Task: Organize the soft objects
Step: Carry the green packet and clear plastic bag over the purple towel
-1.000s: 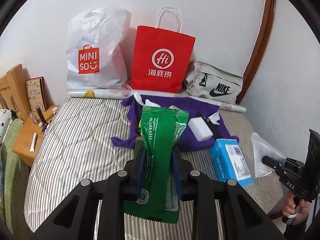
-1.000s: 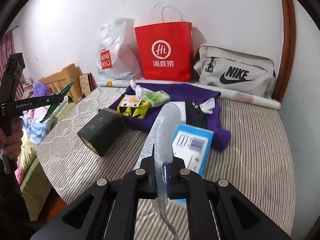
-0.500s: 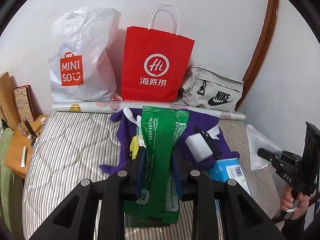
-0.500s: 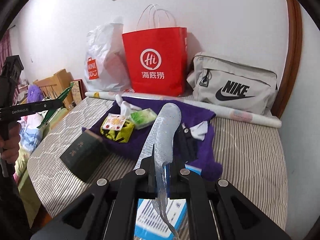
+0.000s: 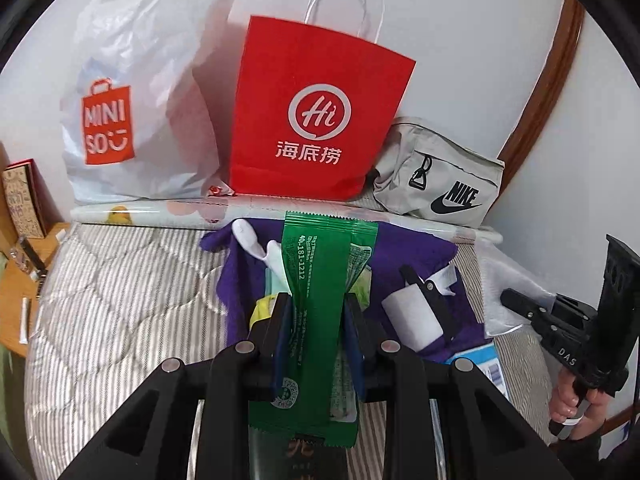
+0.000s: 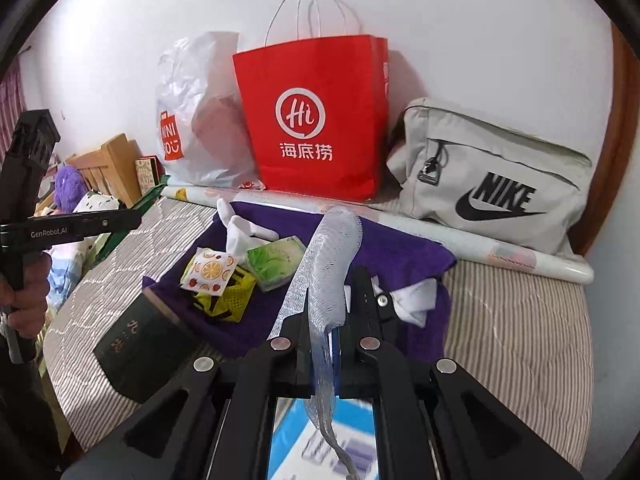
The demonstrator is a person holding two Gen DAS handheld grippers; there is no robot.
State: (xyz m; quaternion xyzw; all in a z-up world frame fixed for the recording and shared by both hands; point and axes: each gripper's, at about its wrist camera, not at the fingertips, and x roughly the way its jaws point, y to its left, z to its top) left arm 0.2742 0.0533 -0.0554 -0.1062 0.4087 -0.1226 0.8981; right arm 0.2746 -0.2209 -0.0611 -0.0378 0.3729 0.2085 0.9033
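Note:
My left gripper [image 5: 318, 316] is shut on a green foil packet [image 5: 320, 280] held upright above the bed. My right gripper [image 6: 322, 320] is shut on a clear bubble-wrap bag [image 6: 324, 264]; it also shows in the left wrist view [image 5: 508, 296]. On the striped bed lies a purple cloth [image 6: 400, 248] with white socks [image 6: 240, 228], a fruit-print packet [image 6: 208, 270], a green tissue pack [image 6: 274, 260] and a yellow packet [image 6: 228, 300]. A red paper bag [image 5: 316, 120] stands behind against the wall.
A white Miniso plastic bag [image 5: 132, 100] and a grey Nike bag [image 5: 440, 184] flank the red bag. A rolled sheet [image 6: 480, 244] lies along the wall. A dark book [image 6: 136, 344] and a blue box [image 6: 300, 440] lie near the bed's front. A wooden bedside stand [image 5: 16, 276] is at left.
Both grippers have moved forward over the bed towards the bags at the wall, which now look larger. Both still hold their items.

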